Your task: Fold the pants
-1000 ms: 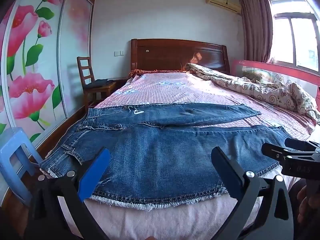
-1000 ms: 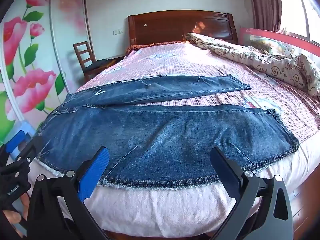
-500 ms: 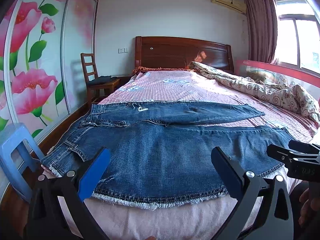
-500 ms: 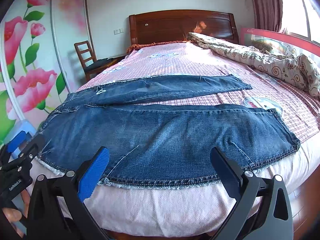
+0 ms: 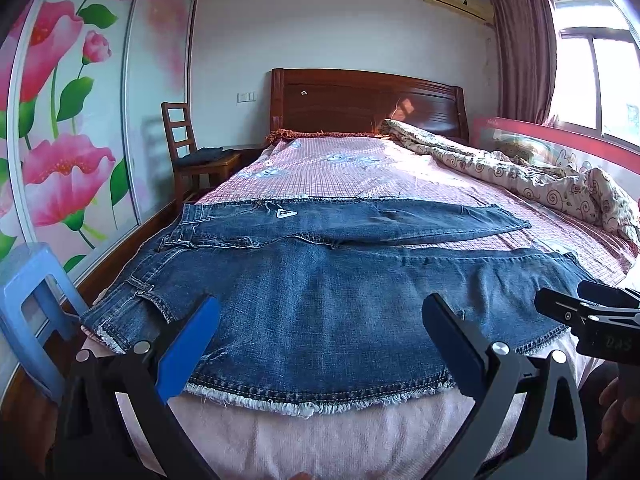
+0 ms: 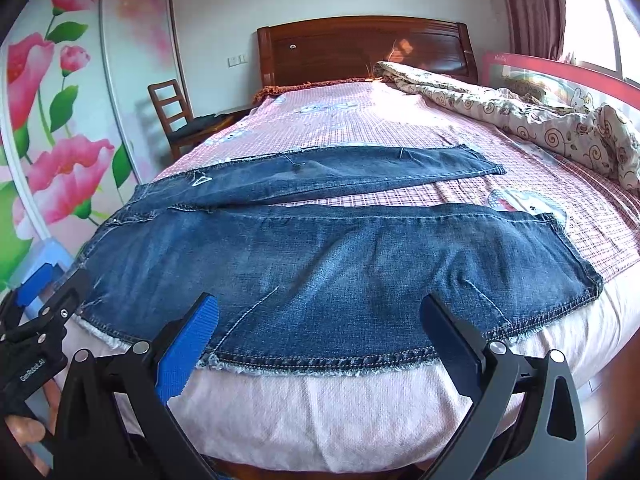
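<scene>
Your left claw (image 5: 320,344) and right claw (image 6: 320,340) both hang spread wide with nothing in them, just short of the bed's (image 5: 320,440) near edge. The jeans (image 5: 340,292) lie flat across the foot of the bed, waist toward the blue stool (image 5: 28,280) on your left, the two legs splayed apart with checked sheet (image 6: 400,192) showing between them. A crumpled quilt (image 5: 520,176) sits along the far right side, well apart from the jeans. A wooden chair (image 5: 188,152) stands by the headboard (image 5: 360,100)

"GenRobot.AI" printed on left gripper (image 6: 36,304) body.
</scene>
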### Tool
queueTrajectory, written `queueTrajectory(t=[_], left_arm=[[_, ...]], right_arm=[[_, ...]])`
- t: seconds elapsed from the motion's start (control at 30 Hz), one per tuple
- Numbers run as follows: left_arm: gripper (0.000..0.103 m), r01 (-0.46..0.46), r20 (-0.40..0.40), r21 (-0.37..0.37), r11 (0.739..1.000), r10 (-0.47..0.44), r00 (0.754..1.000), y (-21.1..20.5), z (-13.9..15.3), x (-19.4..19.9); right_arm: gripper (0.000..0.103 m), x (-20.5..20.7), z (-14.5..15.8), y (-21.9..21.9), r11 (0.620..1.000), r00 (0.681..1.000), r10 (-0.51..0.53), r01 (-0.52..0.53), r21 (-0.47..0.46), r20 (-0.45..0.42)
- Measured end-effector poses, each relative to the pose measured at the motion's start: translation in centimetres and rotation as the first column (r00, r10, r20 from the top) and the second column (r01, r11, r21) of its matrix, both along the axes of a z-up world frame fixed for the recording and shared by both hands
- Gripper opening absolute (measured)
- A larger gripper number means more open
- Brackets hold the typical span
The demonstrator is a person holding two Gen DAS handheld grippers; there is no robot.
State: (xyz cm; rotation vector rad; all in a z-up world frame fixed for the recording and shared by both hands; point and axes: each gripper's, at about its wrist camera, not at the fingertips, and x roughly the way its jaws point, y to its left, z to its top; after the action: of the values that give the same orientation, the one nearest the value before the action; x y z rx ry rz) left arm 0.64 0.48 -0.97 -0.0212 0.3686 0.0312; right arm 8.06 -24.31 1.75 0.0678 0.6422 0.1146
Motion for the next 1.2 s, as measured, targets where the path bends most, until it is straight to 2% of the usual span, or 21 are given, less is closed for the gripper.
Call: queueTrajectory(t=[0.23,0.3,0.5,0.77,1.2], left_arm=[[0.101,0.001,0.01,-0.01,1.0,-0.001,1.0,0.1,0.1,-0.1],[0.101,0.0,-0.02,0.002,1.0,0.0,1.0,-0.2,-0.1,0.1],[0.101,-0.002,-0.037,0.0,1.0,0.002,0.999,-0.2,-0.2,0.3],[0.101,-0.003,-0.037,-0.003,1.0,0.003,0.999,-0.1,-0.3,0.5],[0.101,-0.002,-0.068,-0.019,1.0,0.0,0.998,0.0,-0.7,1.0]], right_arm=[[0.1,0.1,0.0,-0.1,1.0,1.0,0.001,-0.001,0.003,-0.009],[0.1,0.1,-0.1,-0.1,1.0,1.0,0.0,0.0,0.004,-0.011],[0.1,0.1,-0.2,0.0,1.0,1.0,0.002,-0.002,-0.017,-0.001],[0.1,0.3,-0.5,-0.2,0.999,0.999,0.0,0.003,0.046,-0.054],[0.1,0.7,-0.9,-0.3,0.999,0.998,0.003,0.0,0.046,-0.065]])
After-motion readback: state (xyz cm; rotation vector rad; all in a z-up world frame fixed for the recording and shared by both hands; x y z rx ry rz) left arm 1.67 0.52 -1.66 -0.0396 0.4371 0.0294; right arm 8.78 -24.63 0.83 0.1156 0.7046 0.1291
